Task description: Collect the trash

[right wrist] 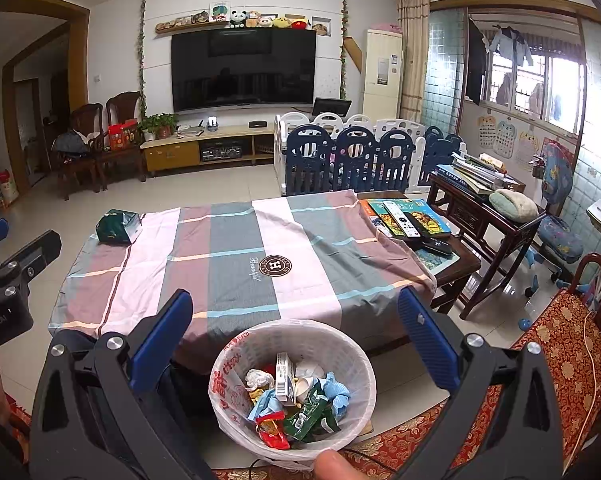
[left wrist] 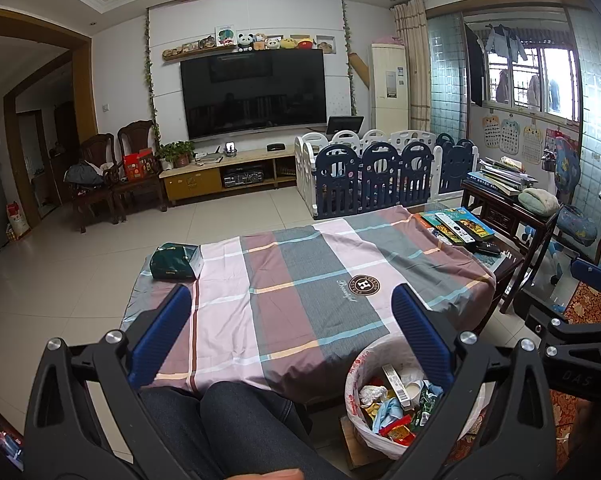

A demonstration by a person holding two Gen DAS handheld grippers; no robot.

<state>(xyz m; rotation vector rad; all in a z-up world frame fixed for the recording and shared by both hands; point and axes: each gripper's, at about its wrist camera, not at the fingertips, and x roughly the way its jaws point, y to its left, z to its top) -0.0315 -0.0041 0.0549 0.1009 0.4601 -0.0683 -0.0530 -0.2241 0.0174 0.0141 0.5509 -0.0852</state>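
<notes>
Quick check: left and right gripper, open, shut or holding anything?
Left gripper: open, holding nothing.
Right gripper: open, empty, above the trash bin.

White wall [left wrist: 120, 80] with large dark TV [left wrist: 254, 92]; low wooden TV bench [left wrist: 220, 172]; pale tiled floor [left wrist: 60, 260]; two dark wooden chairs [left wrist: 116, 168]; daylight through right window [left wrist: 540, 80].

A matt checked cotton-like tablecloth [right wrist: 236, 264] covers the low table. Beside it, the white plastic mesh wastebasket [right wrist: 356, 356], lined with thin glossy film, holds crinkled foil wrappers [right wrist: 308, 420] and crumpled paper [right wrist: 259, 379]. Beneath it, glossy pale floor tiles [left wrist: 80, 272].
</notes>
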